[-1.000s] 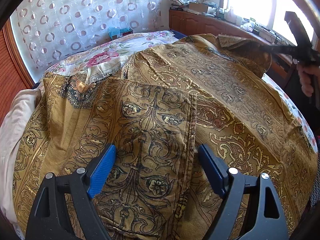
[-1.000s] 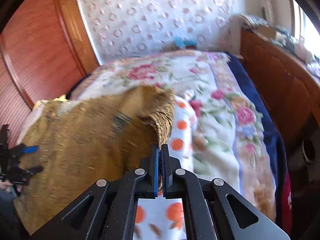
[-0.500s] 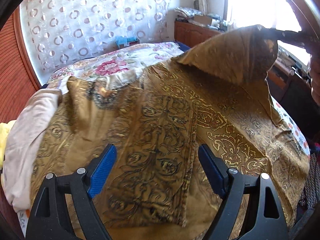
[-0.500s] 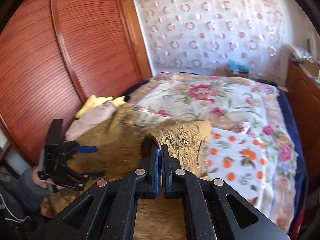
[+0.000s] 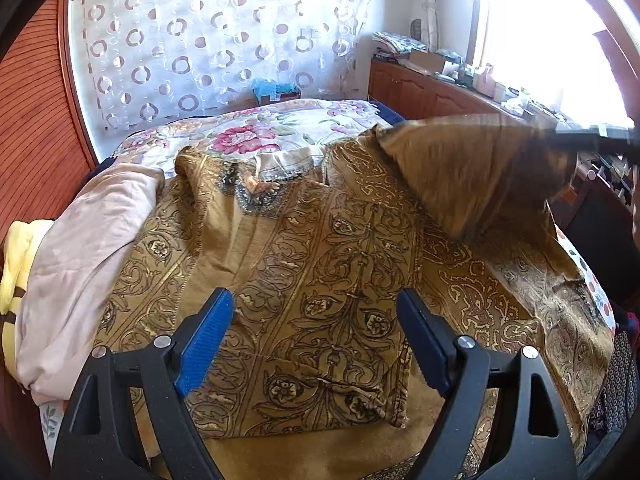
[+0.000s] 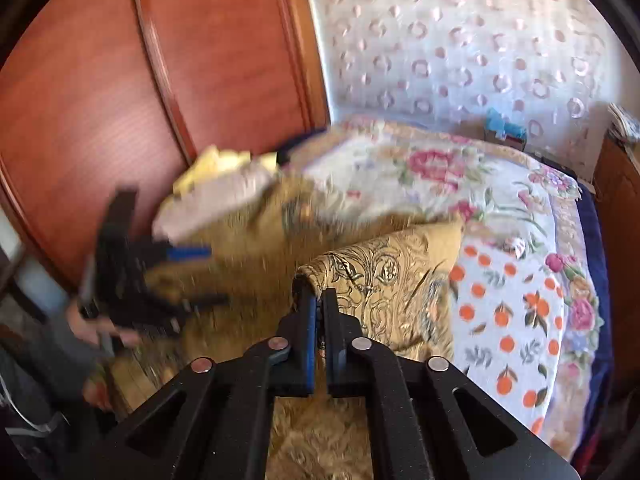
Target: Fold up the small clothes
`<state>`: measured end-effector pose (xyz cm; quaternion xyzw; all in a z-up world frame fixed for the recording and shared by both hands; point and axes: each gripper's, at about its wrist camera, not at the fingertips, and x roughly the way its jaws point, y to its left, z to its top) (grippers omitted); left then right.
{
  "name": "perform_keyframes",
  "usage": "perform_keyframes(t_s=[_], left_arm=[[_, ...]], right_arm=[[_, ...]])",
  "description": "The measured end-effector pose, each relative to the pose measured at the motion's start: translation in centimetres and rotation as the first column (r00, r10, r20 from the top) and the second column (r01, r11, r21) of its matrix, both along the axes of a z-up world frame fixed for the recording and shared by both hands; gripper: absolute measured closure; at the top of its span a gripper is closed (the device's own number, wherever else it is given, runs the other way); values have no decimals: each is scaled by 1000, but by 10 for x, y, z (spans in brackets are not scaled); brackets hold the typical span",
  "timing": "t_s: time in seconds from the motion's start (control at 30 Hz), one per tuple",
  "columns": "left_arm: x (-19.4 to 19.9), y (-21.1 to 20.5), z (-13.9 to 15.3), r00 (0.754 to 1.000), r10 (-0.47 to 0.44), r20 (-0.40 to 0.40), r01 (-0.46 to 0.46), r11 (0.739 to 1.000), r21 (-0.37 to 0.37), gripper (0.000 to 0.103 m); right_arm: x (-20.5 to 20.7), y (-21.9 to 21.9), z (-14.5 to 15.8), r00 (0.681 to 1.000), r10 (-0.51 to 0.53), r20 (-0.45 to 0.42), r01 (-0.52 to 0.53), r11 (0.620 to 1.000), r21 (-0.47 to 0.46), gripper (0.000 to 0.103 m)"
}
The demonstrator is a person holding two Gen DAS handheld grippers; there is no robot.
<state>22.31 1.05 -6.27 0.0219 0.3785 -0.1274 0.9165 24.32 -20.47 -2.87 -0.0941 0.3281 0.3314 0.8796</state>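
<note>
1. Item: gold paisley-print garment [image 5: 344, 280], spread over the floral bedspread [image 5: 256, 136]; it fills the centre and lower half of the left wrist view. One panel already lies folded onto its middle.
2. Right gripper [image 6: 319, 300]: fingers pressed together, pinching an edge of the garment. In the left wrist view the raised flap hangs at upper right, blurred by motion.
3. Left gripper [image 5: 316, 336]: fingers spread wide, hovering above the folded centre panel at lower centre; whether they touch the cloth cannot be told.
4. Step in hand, as judged: carrying the right-hand side of the garment across toward the middle for a second lengthwise fold.
5. Next move, as judged: lower the flap flat on the centre panel with edges aligned, then let go; the left gripper could pin the cloth against sliding.
6. Change from a second ago: the flap has risen off the bed and travelled leftward; the left gripper has drawn back, showing the pink cloth [image 5: 80, 256] and yellow cloth [image 5: 16, 264] at left.
</note>
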Motion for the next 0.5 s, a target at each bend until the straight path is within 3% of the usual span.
perform_keyframes(t_s=[0.1, 0.13, 0.17, 0.23, 0.37, 0.5], left_arm=[[-1, 2, 0, 1000, 2, 0, -2, 1000, -1, 19], [-1, 1, 0, 1000, 0, -1, 0, 1000, -1, 19], [0, 1, 0, 1000, -1, -2, 1, 1000, -1, 19], [2, -2, 0, 1000, -8, -4, 8, 1000, 1, 19], [12, -13, 3, 999, -32, -3, 31, 999, -17, 19], [24, -29, 6, 998, -67, 6, 68, 998, -8, 19]], right_arm=[[-1, -4, -11, 1000, -11, 7, 11, 999, -40, 72], [3, -5, -11, 1000, -17, 5, 17, 999, -38, 60], [4, -9, -12, 1000, -23, 7, 24, 999, -29, 57], [8, -16, -11, 999, -48, 14, 48, 999, -17, 56], [12, -18, -20, 990, -120, 75, 126, 988, -84, 56], [24, -18, -34, 987, -154, 57, 158, 983, -90, 56]])
